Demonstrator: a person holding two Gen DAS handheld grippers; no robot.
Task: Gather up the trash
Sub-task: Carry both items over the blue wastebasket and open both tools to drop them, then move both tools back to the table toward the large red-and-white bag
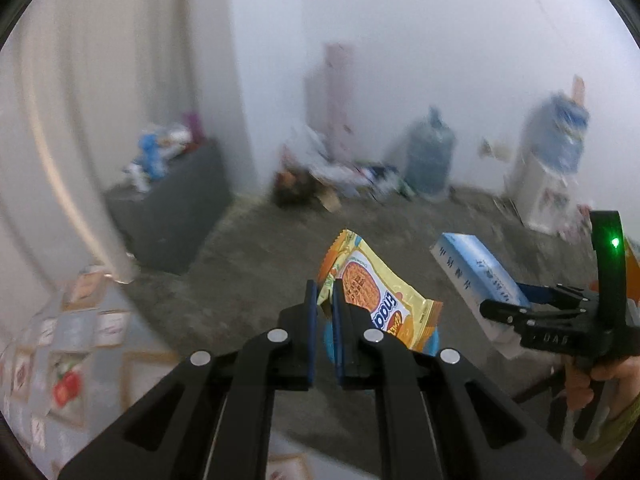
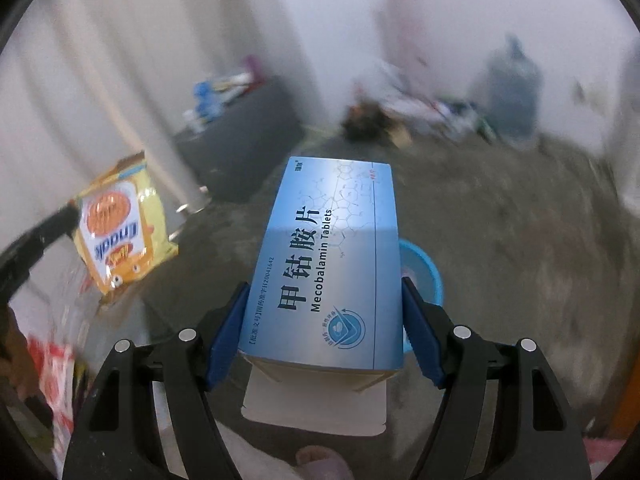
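Wrist views: left tool [image 1: 325, 300] pinching crinkly foil wrapper [image 1: 376, 300], right tool [image 2: 324, 328] clamping glossy rectangular carton [image 2: 332, 256].

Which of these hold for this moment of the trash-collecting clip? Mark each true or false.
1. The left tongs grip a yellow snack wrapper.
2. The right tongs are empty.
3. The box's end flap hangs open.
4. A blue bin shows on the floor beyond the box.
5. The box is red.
1. True: the left tongs pinch the yellow snack wrapper.
2. False: the right tongs clamp a tablet box.
3. True: the white flap is open.
4. True: the blue bin.
5. False: it is blue.
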